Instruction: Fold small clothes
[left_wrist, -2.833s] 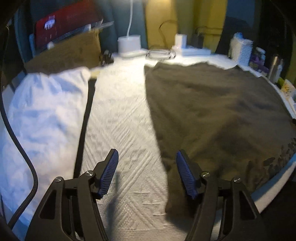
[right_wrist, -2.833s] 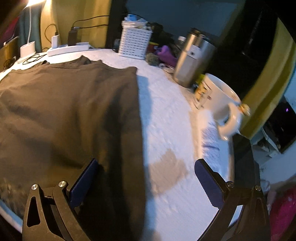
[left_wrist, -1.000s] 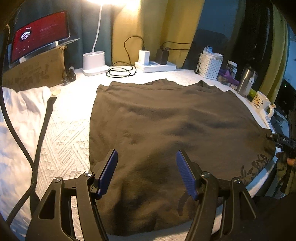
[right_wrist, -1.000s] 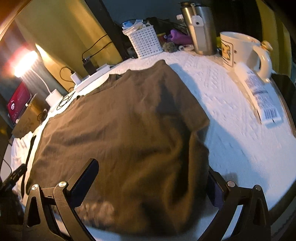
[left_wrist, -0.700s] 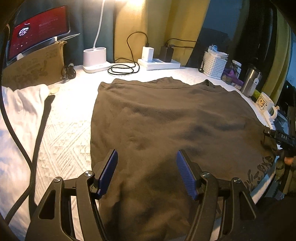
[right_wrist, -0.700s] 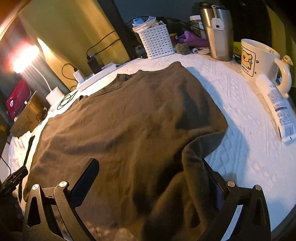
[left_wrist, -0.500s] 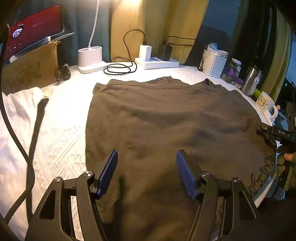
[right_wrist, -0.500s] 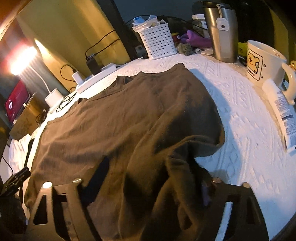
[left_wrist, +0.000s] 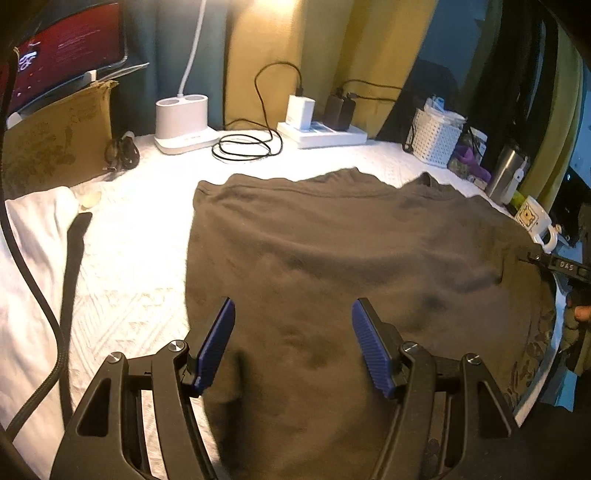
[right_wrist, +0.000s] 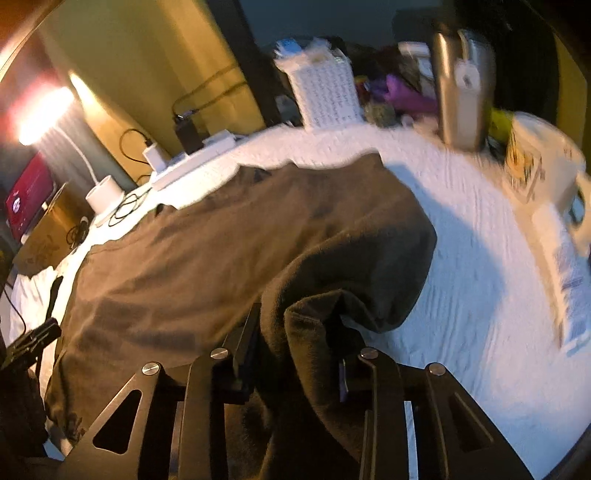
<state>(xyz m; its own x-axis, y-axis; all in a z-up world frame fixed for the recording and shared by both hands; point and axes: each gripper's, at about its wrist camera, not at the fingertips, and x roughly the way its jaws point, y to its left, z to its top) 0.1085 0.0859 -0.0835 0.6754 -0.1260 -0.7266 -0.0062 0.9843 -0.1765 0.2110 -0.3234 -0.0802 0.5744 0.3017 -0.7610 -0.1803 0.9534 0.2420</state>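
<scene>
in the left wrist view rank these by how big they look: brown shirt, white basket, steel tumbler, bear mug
1. brown shirt, by far the largest
2. white basket
3. steel tumbler and bear mug look about alike; the mug sits nearer the camera, so I won't rank them.

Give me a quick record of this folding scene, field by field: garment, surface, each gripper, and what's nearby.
garment: brown shirt, spread mostly flat, one edge bunched and lifted
surface: white textured cover
right gripper: jaws have just been closing, pinching the shirt's bunched edge
left gripper: jaws open above the shirt, holding nothing
nearby: mug, steel tumbler, white basket, power strip
</scene>
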